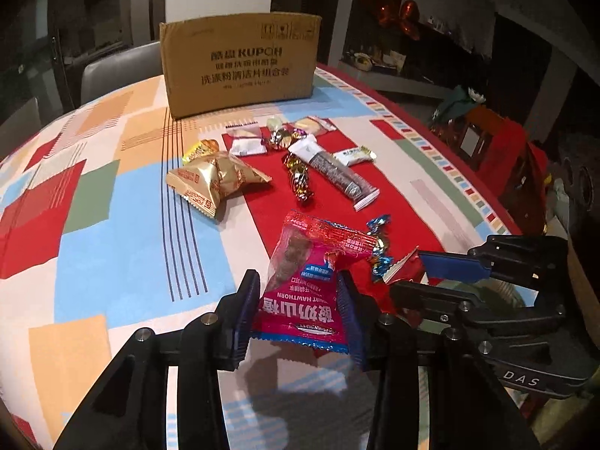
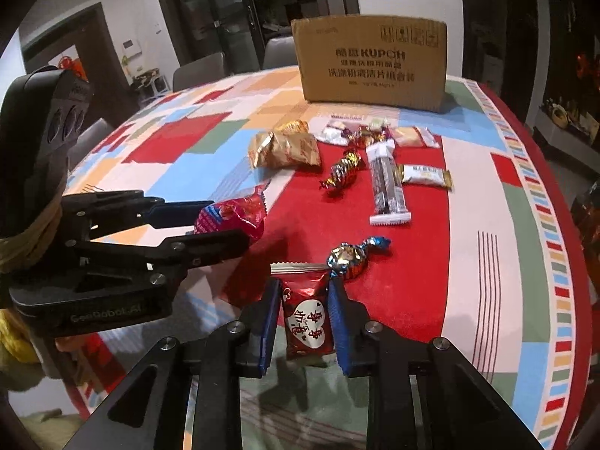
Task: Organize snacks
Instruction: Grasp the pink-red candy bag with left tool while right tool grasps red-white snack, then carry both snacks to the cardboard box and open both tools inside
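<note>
My left gripper [image 1: 298, 285] is shut on a pink hawthorn snack packet [image 1: 300, 300], held just above the patterned tablecloth [image 1: 112, 225]. In the right wrist view the same left gripper [image 2: 221, 221] comes in from the left with that pink packet [image 2: 232, 217]. Close beside it, my right gripper [image 2: 304, 292] is shut on a dark red candy packet with a white heart [image 2: 307, 318]. The left wrist view shows the right gripper [image 1: 420, 266] at the right edge with a bit of red wrapper in its jaws. A cardboard box [image 1: 240, 63] [image 2: 375, 63] stands at the far side.
Loose snacks lie between me and the box: gold bags [image 1: 213, 183], a gold twist candy [image 1: 300, 180], a silver bar [image 1: 341, 176], a blue-foil candy [image 2: 352, 255] and small white packets [image 1: 247, 146]. A grey chair [image 1: 120, 71] stands behind the table. The table's rim curves away at right [image 2: 543, 187].
</note>
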`<action>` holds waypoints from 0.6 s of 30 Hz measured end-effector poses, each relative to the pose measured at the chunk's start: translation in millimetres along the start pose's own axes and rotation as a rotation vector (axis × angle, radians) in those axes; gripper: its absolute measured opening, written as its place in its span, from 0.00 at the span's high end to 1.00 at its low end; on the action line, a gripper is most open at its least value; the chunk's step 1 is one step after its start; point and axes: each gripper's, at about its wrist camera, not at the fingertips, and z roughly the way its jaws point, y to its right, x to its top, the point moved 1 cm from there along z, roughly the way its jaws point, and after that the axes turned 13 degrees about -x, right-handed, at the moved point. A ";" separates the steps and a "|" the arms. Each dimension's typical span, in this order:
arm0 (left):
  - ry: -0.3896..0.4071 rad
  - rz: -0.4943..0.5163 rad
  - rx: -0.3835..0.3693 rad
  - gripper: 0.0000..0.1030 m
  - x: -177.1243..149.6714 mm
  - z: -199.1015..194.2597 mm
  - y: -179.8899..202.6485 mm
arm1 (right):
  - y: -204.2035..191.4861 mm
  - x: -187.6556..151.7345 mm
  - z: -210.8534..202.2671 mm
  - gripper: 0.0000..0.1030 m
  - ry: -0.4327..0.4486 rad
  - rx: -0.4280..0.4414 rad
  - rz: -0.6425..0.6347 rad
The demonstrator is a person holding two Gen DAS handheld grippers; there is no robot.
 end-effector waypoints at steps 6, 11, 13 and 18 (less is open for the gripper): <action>0.035 0.008 0.025 0.60 4.6 -20.5 11.9 | 3.3 6.6 -15.9 0.74 0.042 0.010 0.018; 0.072 0.018 0.036 0.60 15.9 -37.5 21.6 | 8.5 18.3 -31.3 0.74 0.088 0.012 0.031; 0.091 0.025 0.039 0.60 23.1 -44.0 24.5 | 10.5 24.4 -37.4 0.74 0.110 0.011 0.033; 0.129 0.040 0.059 0.60 43.5 -53.0 26.3 | 17.8 46.3 -48.1 0.74 0.163 0.001 0.050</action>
